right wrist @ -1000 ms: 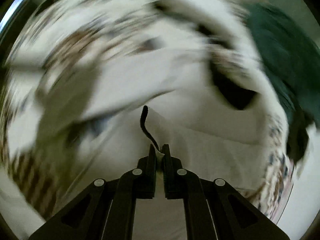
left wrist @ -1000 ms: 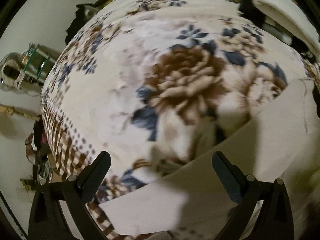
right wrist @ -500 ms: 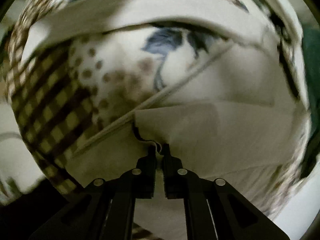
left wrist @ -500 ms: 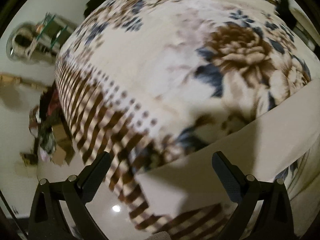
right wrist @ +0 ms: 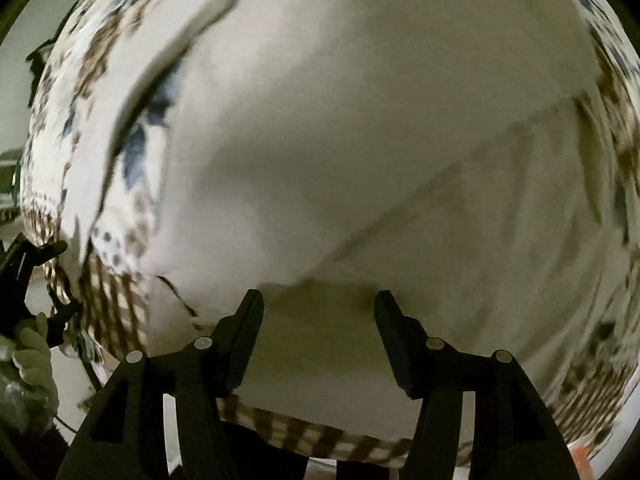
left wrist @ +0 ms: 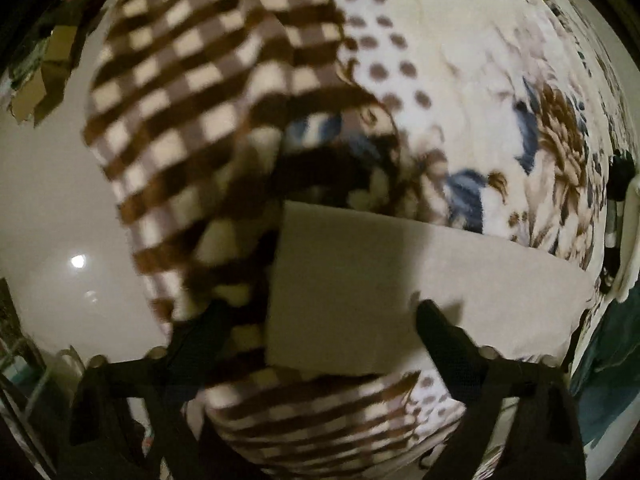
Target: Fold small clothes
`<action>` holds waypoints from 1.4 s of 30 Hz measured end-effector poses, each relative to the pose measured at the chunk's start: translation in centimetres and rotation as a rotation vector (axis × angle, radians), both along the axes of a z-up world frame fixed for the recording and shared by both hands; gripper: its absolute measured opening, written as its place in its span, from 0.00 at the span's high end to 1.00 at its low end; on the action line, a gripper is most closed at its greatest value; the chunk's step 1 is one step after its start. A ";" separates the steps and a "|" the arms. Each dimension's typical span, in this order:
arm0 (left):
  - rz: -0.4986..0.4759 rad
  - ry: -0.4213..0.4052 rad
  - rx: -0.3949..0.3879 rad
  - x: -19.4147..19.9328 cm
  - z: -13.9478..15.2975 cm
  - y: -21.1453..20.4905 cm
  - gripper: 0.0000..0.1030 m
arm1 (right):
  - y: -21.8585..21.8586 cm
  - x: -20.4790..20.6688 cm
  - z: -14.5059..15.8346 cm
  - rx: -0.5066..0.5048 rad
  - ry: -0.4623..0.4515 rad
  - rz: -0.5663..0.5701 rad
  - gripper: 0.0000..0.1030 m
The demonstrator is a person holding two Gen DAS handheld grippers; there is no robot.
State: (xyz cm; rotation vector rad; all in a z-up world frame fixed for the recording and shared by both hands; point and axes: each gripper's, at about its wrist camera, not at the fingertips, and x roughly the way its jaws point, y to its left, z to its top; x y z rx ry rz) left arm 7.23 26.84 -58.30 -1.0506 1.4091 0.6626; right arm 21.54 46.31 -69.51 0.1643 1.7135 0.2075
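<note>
A cream garment (left wrist: pixel 400 288) lies flat on a floral and brown-checked blanket (left wrist: pixel 200 92). In the left wrist view its left corner sits between my fingers. My left gripper (left wrist: pixel 320 320) is open and empty just above that corner. In the right wrist view the same garment (right wrist: pixel 360 140) fills most of the frame, with a seam running diagonally. My right gripper (right wrist: pixel 318 304) is open, its fingers (right wrist: pixel 248 320) spread over a folded edge of the cloth, holding nothing.
The blanket hangs over the bed edge, with pale floor (left wrist: pixel 52 200) to the left. A dark green cloth (left wrist: pixel 612 344) lies at the far right. The other gripper and a gloved hand (right wrist: pixel 28 344) show at the left of the right wrist view.
My right gripper was shut on the garment's edge and has opened, letting it go. My left gripper stayed open and swung toward the garment's corner at the bed edge.
</note>
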 end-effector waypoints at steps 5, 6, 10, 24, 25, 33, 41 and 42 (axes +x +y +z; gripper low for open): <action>-0.049 0.014 0.122 0.7 1.2 -1.2 0.93 | -4.5 -1.9 0.1 -0.017 0.001 -0.044 0.42; -0.090 0.010 0.170 1.1 2.3 -1.9 0.94 | -5.4 -2.3 0.3 -0.019 -0.002 -0.057 0.42; -0.301 -0.024 0.391 2.5 7.5 -5.9 0.94 | -8.1 -3.1 0.8 -0.017 -0.009 -0.111 0.42; -1.279 -0.386 0.247 5.7 13.3 -39.1 0.94 | -25.7 -6.0 2.2 -0.121 0.037 -0.367 0.42; -1.336 -0.391 0.218 4.8 12.9 -41.2 0.94 | -27.2 -6.7 2.4 -0.134 0.043 -0.382 0.42; -1.531 -0.301 0.094 0.8 9.6 -46.3 0.90 | -39.8 -12.1 3.8 -0.175 0.082 -0.465 0.42; -1.357 -0.139 0.172 4.4 7.5 -39.9 0.29 | -48.9 -12.3 8.4 0.057 -0.014 -0.604 0.42; -1.317 -0.127 0.181 5.1 7.6 -38.5 0.26 | -49.2 -12.1 8.9 0.089 -0.031 -0.602 0.42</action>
